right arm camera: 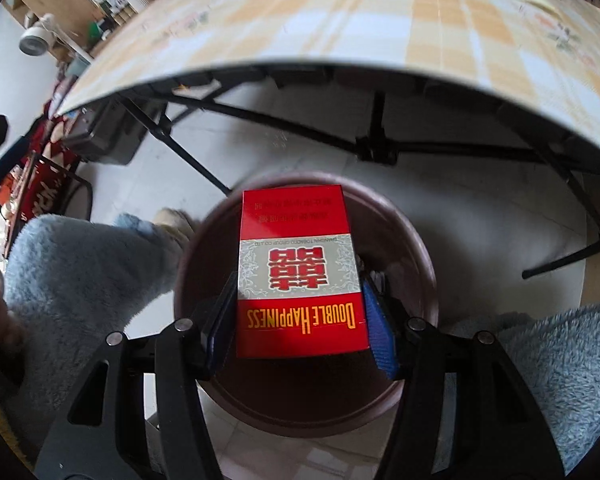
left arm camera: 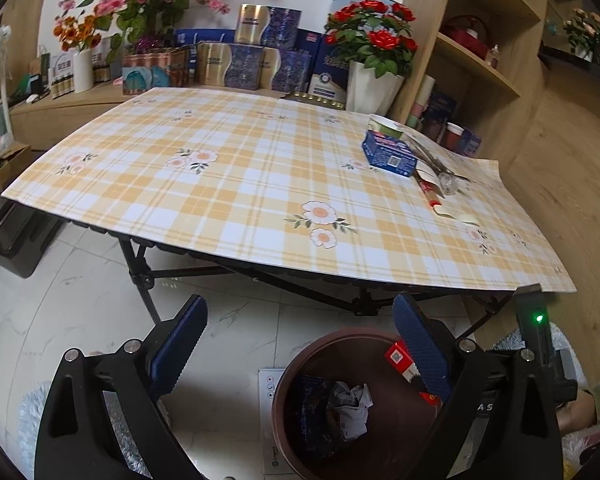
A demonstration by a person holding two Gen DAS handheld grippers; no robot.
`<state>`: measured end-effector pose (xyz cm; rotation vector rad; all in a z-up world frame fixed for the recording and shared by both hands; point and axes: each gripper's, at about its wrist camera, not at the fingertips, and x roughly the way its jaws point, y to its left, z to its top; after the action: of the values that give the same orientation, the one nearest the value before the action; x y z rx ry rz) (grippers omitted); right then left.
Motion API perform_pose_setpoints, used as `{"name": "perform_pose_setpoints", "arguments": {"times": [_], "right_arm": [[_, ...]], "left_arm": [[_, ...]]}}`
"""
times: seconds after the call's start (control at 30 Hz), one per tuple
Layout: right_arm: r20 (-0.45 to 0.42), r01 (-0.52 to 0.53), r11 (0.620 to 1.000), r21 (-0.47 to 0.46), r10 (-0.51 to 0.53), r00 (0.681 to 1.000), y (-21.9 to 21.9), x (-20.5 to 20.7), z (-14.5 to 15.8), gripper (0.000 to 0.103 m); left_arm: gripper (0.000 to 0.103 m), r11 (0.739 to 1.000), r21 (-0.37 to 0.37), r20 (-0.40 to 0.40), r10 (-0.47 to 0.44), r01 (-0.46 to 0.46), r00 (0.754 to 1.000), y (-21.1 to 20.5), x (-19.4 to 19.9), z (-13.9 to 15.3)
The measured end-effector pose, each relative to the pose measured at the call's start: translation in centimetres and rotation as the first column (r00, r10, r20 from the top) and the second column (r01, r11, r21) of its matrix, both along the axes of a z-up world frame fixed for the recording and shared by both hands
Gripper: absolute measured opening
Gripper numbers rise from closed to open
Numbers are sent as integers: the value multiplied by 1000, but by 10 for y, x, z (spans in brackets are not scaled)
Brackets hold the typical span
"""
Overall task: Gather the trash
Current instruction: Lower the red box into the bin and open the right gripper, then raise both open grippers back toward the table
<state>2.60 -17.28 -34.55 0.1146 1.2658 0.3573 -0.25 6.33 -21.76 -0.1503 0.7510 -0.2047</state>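
Observation:
My right gripper (right arm camera: 298,308) is shut on a red Double Happiness cigarette pack (right arm camera: 300,264), its pads pressed on the pack's two sides. It points down over a brown round bin (right arm camera: 418,242) on the floor. In the left wrist view the same pack (left arm camera: 398,356) hangs over the bin (left arm camera: 340,334), which holds crumpled paper (left arm camera: 354,404) and a dark wrapper. My left gripper (left arm camera: 300,344) stands open and empty above the bin's near side. On the table's right end lie a blue box (left arm camera: 388,156), a paper cup (left arm camera: 384,126), wrappers and a small clear bottle (left arm camera: 449,184).
A folding table with a plaid cloth (left arm camera: 240,184) stands right behind the bin, its black legs (right arm camera: 376,148) crossing beneath. Boxes and flower vases line the shelf behind it (left arm camera: 256,60). The person's fluffy blue clothing (right arm camera: 80,280) flanks the bin on both sides. The floor is white tile.

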Motion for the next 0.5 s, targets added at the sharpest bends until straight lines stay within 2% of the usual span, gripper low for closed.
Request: {"name": "perform_pose_setpoints", "arguments": {"times": [0.1, 0.13, 0.17, 0.2, 0.5], "right_arm": [[-25, 13, 1000, -5, -13, 1000, -2, -1, -4, 59], [-37, 18, 1000, 0, -18, 999, -4, -1, -4, 68], [-47, 23, 1000, 7, -23, 999, -5, 0, -5, 89], [-45, 33, 999, 6, -32, 998, -6, 0, -5, 94], [15, 60, 998, 2, -60, 998, -13, -3, 9, 97]], "left_arm": [[92, 1000, -12, -15, 13, -13, 1000, 3, 2, -2], [92, 1000, -14, -20, 16, -17, 1000, 4, 3, -3], [92, 1000, -16, -24, 20, -20, 1000, 5, 3, -4], [92, 999, -19, -32, 27, -28, 999, 7, 4, -5], [92, 998, -32, -60, 58, -60, 996, 12, 8, -10]]}}
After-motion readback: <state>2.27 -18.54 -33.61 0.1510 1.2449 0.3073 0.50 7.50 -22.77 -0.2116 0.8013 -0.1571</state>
